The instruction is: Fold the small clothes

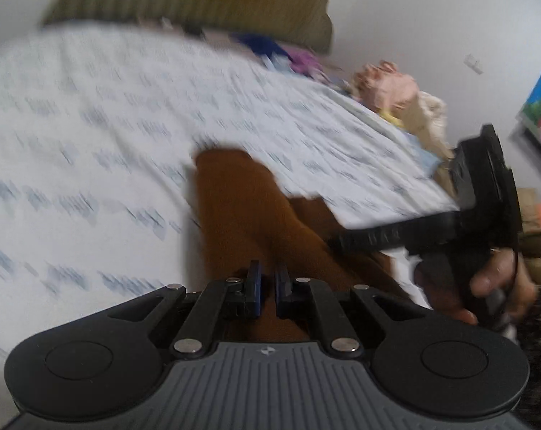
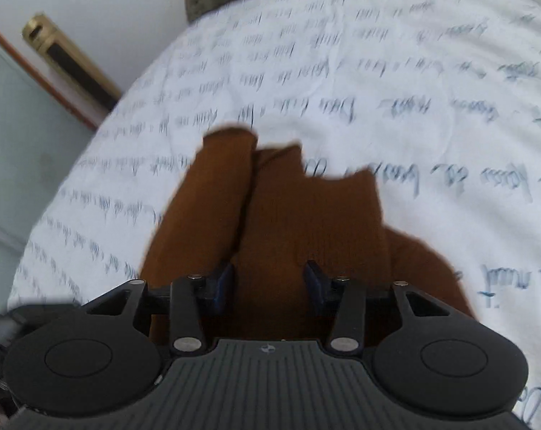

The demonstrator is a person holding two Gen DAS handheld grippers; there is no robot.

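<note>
Brown garment (image 2: 281, 215) is laid lengthwise on the lettered bedsheet (image 2: 413, 71), stretching away from both grippers. It is pinched by the nearly closed left gripper (image 1: 268, 288); the right gripper (image 2: 268, 283) is held half-open astride it.

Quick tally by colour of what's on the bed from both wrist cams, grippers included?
Brown: 1, the brown garment
White with writing: 1, the bedsheet
Black: 2, left gripper and right gripper
Mixed colours: 1 blurred clothes pile, items uncountable
Total: 5
</note>
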